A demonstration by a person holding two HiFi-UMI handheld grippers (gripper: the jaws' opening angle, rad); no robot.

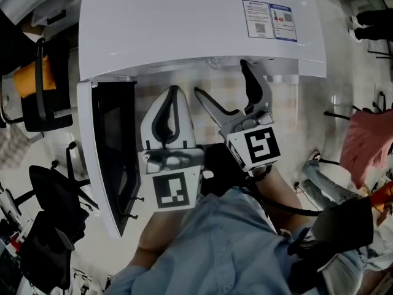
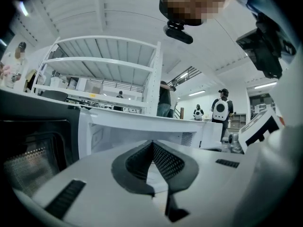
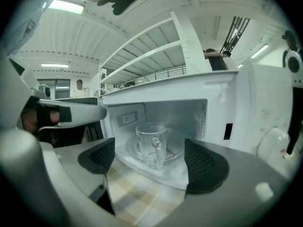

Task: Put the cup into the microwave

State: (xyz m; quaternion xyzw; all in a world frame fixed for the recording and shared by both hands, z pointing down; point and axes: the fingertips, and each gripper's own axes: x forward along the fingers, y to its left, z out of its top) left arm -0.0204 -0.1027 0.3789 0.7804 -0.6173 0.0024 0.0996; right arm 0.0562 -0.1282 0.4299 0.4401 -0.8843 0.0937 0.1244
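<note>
Cup (image 3: 152,143): clear glass mug, upright, inside the microwave (image 3: 227,98) cavity, sitting on the glass turntable (image 3: 177,152), handle facing out toward the opening. Nothing touches it.

Right gripper (image 1: 221,78): released, jaws spread wide and empty. It is in front of the cavity opening, and the cup is beyond the two black pads (image 3: 206,167), not between them. Under the jaws is a checked cloth (image 3: 137,193) that runs up to the microwave's front edge.

Left gripper (image 1: 174,97): clenched, jaws pressed together with nothing in them. It is just beside the right gripper on its left, and points at the microwave front near the hinge side.

Microwave door (image 1: 107,158): swung fully open to the left, dark window panel facing the opening. The white microwave top has a printed label (image 1: 270,20) near its right end.

The person's light blue sleeve (image 1: 221,238) is at the bottom of the head view, behind both marker cubes.

Around: dark office chairs (image 1: 52,195) on the floor to the left, and a pink cloth (image 1: 365,137) at the right edge. A white shelving rack (image 2: 104,65) stands behind the microwave, with a few people (image 2: 220,110) well back in the room.
</note>
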